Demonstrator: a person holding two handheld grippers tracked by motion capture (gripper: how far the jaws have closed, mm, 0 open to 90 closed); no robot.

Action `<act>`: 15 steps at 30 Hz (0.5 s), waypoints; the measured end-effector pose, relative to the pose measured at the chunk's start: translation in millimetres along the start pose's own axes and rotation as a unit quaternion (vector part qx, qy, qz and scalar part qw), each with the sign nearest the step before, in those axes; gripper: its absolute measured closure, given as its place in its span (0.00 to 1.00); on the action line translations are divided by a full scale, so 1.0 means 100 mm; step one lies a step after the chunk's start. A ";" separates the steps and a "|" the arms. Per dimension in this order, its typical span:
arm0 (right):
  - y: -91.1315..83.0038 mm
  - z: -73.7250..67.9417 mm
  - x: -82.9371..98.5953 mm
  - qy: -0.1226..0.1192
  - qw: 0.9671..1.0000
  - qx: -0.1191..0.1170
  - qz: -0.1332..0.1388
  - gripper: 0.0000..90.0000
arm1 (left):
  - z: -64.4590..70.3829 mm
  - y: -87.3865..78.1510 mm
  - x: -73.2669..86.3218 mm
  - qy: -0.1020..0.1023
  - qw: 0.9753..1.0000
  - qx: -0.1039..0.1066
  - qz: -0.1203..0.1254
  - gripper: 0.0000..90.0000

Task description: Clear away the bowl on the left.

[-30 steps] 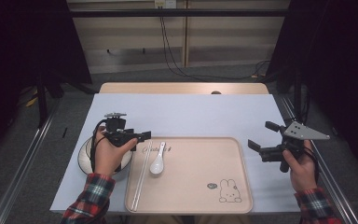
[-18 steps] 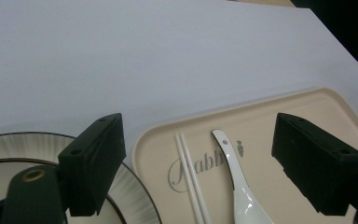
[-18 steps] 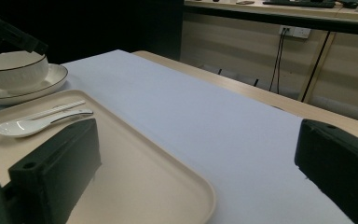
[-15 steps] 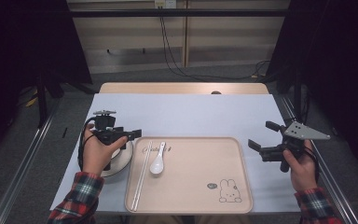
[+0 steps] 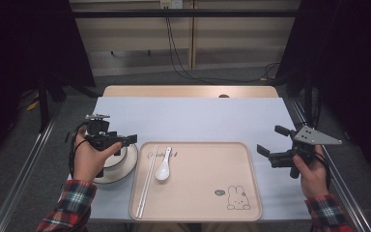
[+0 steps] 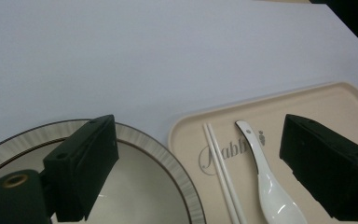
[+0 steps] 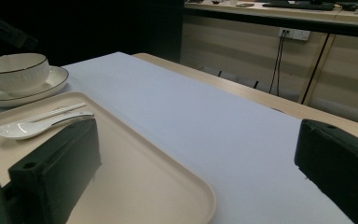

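Note:
A beige tray with a rabbit print lies at the table's front centre. At its left end rest a white spoon and a pair of white chopsticks. Left of the tray, a white bowl sits on a ribbed plate. My left gripper hovers over that plate, open and holding nothing. In the left gripper view the left gripper spans the plate's rim, the chopsticks and the spoon. My right gripper is open beside the tray's right edge. The right gripper view, where the right gripper holds nothing, shows the bowl and the spoon far off.
A pale cloth covers the table, with bare wood along the far edge. Metal rails run along both sides. Cables hang behind the table. The tray's middle and right part is bare.
My left gripper has drifted left, from near the tray's left edge to above the plate and bowl. The right gripper has stayed put.

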State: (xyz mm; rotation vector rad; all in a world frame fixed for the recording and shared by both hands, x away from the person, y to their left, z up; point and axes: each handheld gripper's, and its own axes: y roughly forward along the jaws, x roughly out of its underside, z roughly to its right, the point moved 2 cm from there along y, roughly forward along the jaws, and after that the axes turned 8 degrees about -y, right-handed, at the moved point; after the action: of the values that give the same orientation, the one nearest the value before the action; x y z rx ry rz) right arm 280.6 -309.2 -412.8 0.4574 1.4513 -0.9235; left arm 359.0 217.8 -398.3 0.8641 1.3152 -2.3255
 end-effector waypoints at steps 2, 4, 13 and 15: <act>0.01 0.00 0.00 -0.002 1.000 0.002 0.001 0.00 | -0.02 -0.03 0.00 0.001 1.000 -0.002 -0.002 0.12; 0.01 0.00 0.00 -0.001 1.000 0.003 0.000 0.00 | -0.05 -0.06 -0.01 0.001 1.000 -0.004 -0.001 0.11; 0.01 -0.01 0.00 -0.003 1.000 -0.004 -0.002 0.00 | -0.15 -0.17 0.02 -0.004 1.000 -0.017 -0.001 0.11; 0.01 -0.01 0.00 -0.003 1.000 -0.005 -0.003 0.00 | -0.18 -0.19 0.03 -0.003 1.000 -0.019 -0.003 0.11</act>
State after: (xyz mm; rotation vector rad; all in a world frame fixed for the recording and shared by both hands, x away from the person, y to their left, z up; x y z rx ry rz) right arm 280.6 -308.1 -413.1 0.4437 1.4516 -0.9218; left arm 352.5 243.0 -394.7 0.8409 1.3575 -2.2985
